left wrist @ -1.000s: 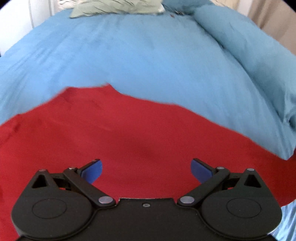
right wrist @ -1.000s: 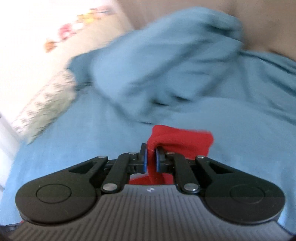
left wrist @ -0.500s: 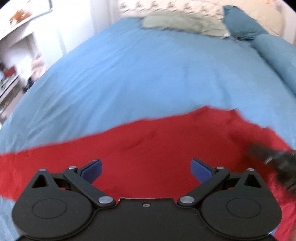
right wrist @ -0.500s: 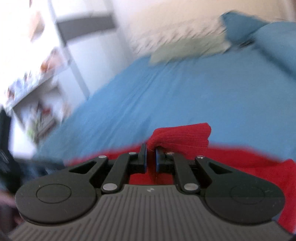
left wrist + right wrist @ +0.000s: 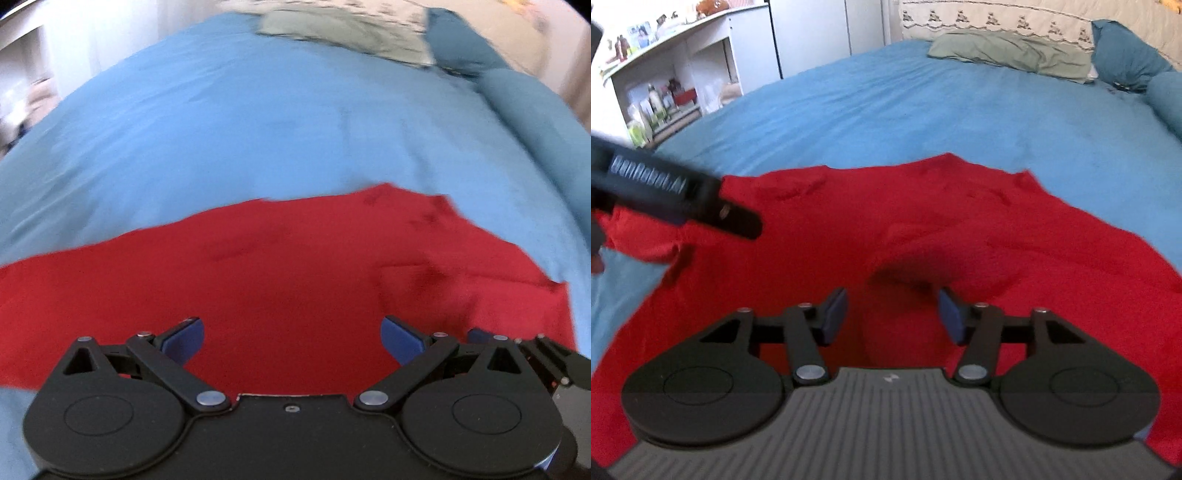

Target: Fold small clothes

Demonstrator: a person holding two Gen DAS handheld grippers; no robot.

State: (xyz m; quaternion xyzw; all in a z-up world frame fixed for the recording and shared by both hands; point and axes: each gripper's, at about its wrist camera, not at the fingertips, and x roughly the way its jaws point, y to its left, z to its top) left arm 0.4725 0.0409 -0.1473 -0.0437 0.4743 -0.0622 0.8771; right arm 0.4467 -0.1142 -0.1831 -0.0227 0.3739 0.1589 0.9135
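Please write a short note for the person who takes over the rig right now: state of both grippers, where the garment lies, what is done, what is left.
Left gripper: open, holds nothing, above the red garment.
Right gripper: open, it has just let go of the cloth it pinched a moment ago.
Garment: spread on the blue bedspread, wrinkled, one raised fold ahead of the right fingers.
Done: garment laid out.
Left: smooth it, then fold it.

text: none readable | labels: none | small pale mark on right tongs [image 5: 892, 325] body: illegible
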